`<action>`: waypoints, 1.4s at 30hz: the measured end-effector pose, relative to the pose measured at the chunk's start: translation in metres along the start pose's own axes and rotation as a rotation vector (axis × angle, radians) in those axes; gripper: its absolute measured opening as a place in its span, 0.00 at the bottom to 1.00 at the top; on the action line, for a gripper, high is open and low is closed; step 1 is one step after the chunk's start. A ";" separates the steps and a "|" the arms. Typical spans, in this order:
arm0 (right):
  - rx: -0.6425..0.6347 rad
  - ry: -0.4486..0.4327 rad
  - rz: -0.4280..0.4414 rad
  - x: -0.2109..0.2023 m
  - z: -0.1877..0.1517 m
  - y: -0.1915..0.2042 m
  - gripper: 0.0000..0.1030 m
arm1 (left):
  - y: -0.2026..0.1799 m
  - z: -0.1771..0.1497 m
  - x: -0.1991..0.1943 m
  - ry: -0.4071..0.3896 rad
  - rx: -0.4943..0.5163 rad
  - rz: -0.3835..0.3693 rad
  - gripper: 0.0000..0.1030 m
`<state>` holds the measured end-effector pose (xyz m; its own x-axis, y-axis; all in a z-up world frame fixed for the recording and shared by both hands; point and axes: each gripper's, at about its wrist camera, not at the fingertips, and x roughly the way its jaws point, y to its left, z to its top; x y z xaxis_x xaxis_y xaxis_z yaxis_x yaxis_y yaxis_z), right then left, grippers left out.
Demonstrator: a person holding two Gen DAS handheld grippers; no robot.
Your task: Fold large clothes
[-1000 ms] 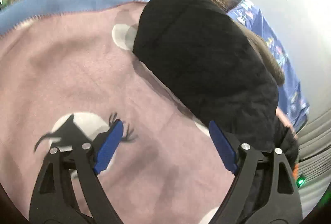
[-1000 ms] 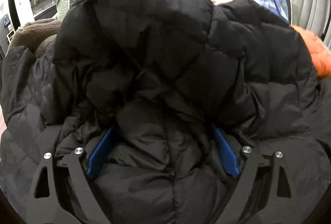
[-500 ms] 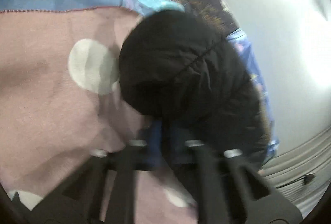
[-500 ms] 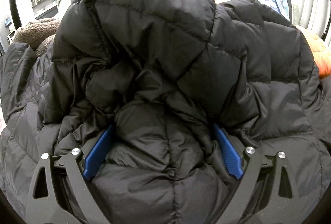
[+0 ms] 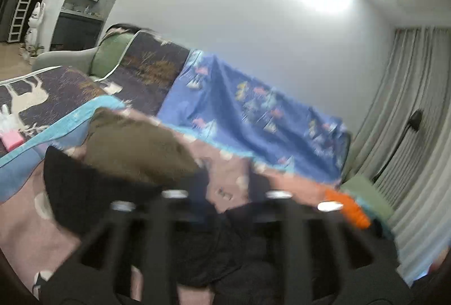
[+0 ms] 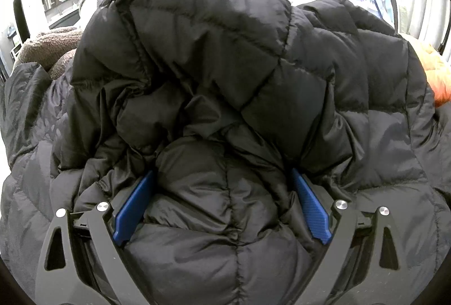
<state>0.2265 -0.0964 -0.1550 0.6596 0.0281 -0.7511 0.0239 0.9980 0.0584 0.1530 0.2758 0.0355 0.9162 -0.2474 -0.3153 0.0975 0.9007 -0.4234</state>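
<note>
One puffy quilted black jacket [image 6: 225, 79], blue-padded right gripper [image 6: 222, 203] pinching it

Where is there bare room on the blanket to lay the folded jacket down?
Bare pink blanket shows left of the black jacket, below its blue border. The middle is crowded: jacket and brown fleece together, orange cloth at right.
</note>
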 end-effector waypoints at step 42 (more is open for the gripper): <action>-0.014 0.006 -0.009 0.002 0.000 0.008 0.97 | 0.057 -0.013 0.055 0.009 -0.179 -0.333 0.04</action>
<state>0.2279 -0.0879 -0.1556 0.6551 0.0190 -0.7553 0.0193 0.9989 0.0418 0.2037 0.3089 -0.0169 0.8425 -0.5195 -0.1425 0.3188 0.6940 -0.6455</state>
